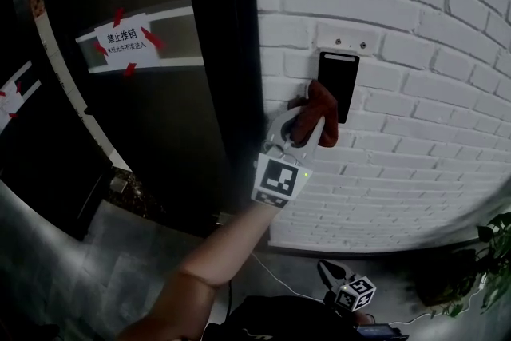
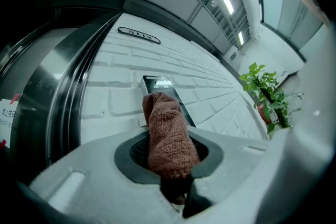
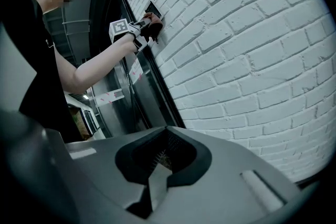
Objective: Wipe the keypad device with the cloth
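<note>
Left tool (image 2: 170, 165) clamped on rust-brown knitted cloth (image 2: 165, 128), cloth at 7 o'clock corner of black rectangular wall-mounted keypad device (image 1: 337, 80). Right tool (image 3: 157, 178) jaws together, empty, low. Advice: press cloth flat, overlapping strokes toward 12.

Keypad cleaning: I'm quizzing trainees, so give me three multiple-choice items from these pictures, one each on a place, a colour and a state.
1. Where is the keypad?
A) on the white brick wall
B) on a table
C) on the floor

2. What colour is the cloth?
A) blue
B) white
C) reddish brown

3. How is the left gripper?
A) open and empty
B) shut on the cloth
C) lying on the floor

Answers:
1 A, the head view shows the keypad mounted on the bricks.
2 C, the cloth looks reddish brown in the head view and the left gripper view.
3 B, the left gripper view shows its jaws clamped on the cloth.
</note>
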Motion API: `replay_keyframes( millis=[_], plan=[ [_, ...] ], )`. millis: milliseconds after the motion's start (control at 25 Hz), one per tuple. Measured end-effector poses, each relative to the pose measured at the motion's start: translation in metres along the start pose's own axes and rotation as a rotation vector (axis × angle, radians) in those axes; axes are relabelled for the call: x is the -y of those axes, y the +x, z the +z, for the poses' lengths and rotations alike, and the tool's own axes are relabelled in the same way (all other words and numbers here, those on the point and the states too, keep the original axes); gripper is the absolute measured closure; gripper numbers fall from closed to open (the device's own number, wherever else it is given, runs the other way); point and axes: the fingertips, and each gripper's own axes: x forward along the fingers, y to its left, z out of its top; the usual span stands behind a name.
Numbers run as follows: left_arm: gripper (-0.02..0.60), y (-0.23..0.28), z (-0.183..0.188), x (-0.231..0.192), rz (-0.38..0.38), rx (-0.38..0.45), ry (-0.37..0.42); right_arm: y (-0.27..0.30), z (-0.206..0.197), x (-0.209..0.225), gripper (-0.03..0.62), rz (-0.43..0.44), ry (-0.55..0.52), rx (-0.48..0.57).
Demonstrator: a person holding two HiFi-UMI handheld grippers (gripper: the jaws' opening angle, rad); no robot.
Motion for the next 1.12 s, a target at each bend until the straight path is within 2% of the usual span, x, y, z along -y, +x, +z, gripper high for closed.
replay_keyframes(
  millis=[80, 240, 360, 520, 680, 760, 840, 960, 1040, 1120],
  plan=[
    [0.500, -0.002, 0.000, 0.011, -0.003, -0.012, 0.064, 0.001, -0.005, -0.002, 0.592, 0.001, -0.007, -0.015],
    [0.499, 0.012, 0.011, 0.044, -0.056, -0.026, 0.240, 0.000, -0.008, 0.000, 0.592, 0.001, 0.000, -0.020],
    [0.499, 0.027, 0.030, 0.038, -0.040, -0.012, 0.265, -0.004, -0.008, 0.000, 0.592, 0.002, 0.016, -0.004],
    [0.500, 0.048, 0.087, 0.006, 0.021, 0.050, 0.268, -0.009, -0.002, 0.008, 0.592, 0.003, 0.052, 0.023],
    [0.500, 0.047, 0.117, -0.034, 0.106, 0.063, 0.194, -0.015, -0.007, 0.010, 0.592, 0.022, 0.060, 0.019],
    [0.500, 0.031, 0.113, -0.046, 0.143, 0.048, 0.149, -0.019, -0.012, 0.010, 0.592, 0.039, 0.053, 0.010],
    [0.500, 0.011, 0.102, -0.041, 0.142, 0.061, 0.111, -0.023, -0.019, 0.011, 0.592, 0.059, 0.049, -0.007],
    [0.499, -0.026, 0.067, -0.008, 0.080, 0.045, 0.056, -0.025, -0.027, 0.007, 0.592, 0.102, 0.055, -0.032],
    [0.499, -0.055, 0.033, 0.018, 0.041, -0.024, -0.017, -0.024, -0.031, 0.003, 0.592, 0.133, 0.045, -0.056],
    [0.499, -0.087, -0.009, 0.050, 0.002, -0.126, -0.122, -0.019, -0.034, 0.001, 0.592, 0.156, 0.022, -0.078]
  ],
)
